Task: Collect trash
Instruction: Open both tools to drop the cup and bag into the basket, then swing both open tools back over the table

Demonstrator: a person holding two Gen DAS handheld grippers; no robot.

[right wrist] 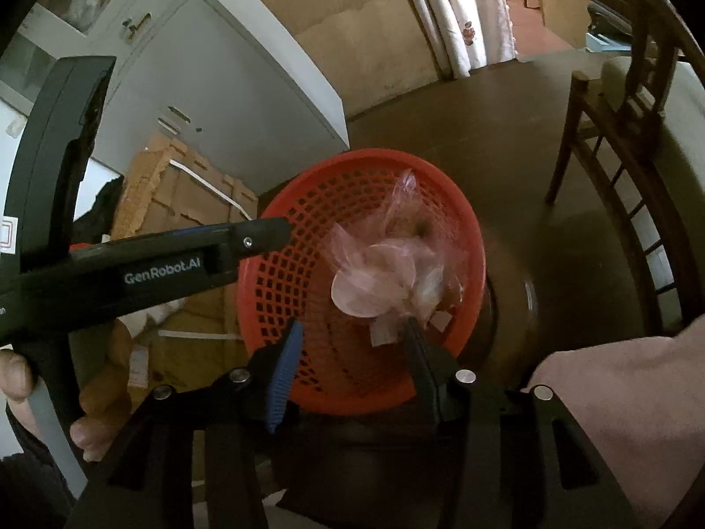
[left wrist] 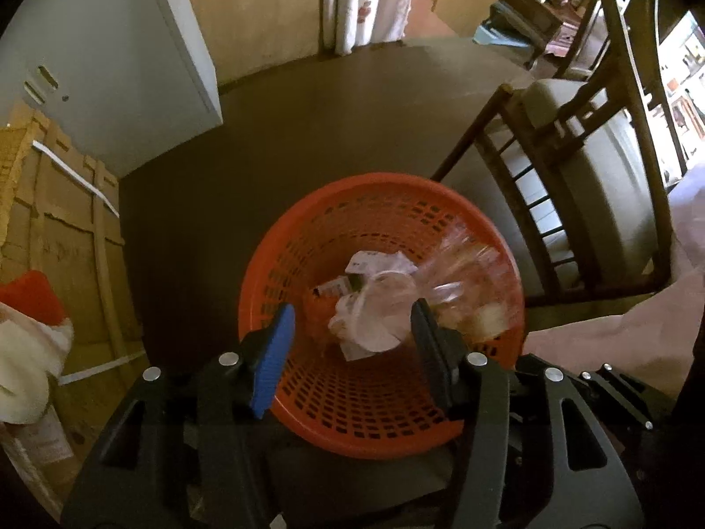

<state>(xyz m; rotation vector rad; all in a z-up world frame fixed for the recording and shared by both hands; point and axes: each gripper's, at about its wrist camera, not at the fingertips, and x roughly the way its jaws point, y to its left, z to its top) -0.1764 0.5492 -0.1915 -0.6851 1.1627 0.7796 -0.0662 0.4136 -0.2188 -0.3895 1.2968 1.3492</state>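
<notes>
An orange slotted plastic basket (left wrist: 308,238) stands on the dark floor below both grippers; it also shows in the right wrist view (right wrist: 282,273). Inside lie a clear plastic bag (left wrist: 462,273), a clear cup (left wrist: 379,313) and paper scraps (left wrist: 365,262). In the right wrist view the bag (right wrist: 396,260) sits in the basket. My left gripper (left wrist: 352,322) is open and empty over the basket's mouth. My right gripper (right wrist: 352,339) is open; the bag's paper edge touches its right finger. The left gripper's body (right wrist: 158,264) crosses the right view at the basket's left rim.
A wooden chair (left wrist: 573,185) with a pale cushion stands right of the basket. Cardboard boxes (left wrist: 66,229) and a grey cabinet (left wrist: 110,57) are at the left. A dark floor (left wrist: 330,123) stretches to curtains (left wrist: 370,0) at the back.
</notes>
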